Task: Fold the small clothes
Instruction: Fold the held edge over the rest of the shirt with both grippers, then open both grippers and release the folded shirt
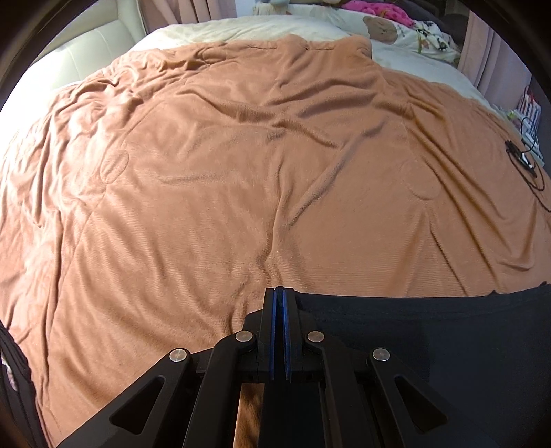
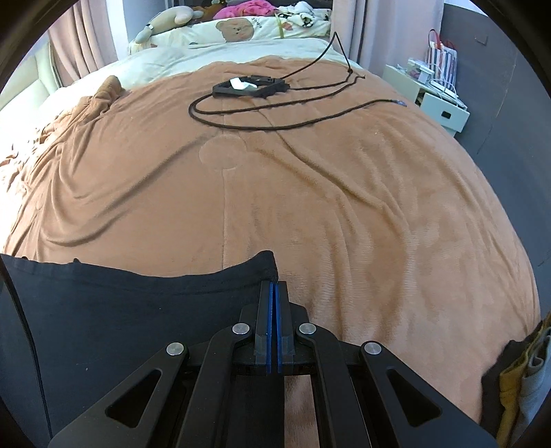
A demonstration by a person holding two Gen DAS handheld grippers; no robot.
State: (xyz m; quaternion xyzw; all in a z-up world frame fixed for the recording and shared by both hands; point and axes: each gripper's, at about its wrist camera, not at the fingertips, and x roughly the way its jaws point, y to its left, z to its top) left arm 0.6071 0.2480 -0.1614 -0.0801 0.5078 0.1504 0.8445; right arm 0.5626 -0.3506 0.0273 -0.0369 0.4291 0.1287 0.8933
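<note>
A black garment [image 1: 430, 331] hangs stretched between my two grippers above a brown blanket [image 1: 241, 172] on a bed. My left gripper [image 1: 279, 291] is shut on the garment's left top corner; the cloth runs off to the right. In the right wrist view my right gripper [image 2: 273, 286] is shut on the garment's [image 2: 120, 310] right top corner; the cloth runs off to the left. Its top edge sags a little between the grippers. The lower part of the garment is hidden below the frames.
A black device with a long black cable [image 2: 251, 88] lies on the blanket [image 2: 310, 189] at the far side. Pillows and plush toys [image 2: 237, 29] sit at the bed's head. A pile of folded clothes [image 2: 516, 372] lies at the right. A white nightstand [image 2: 430, 93] stands beside the bed.
</note>
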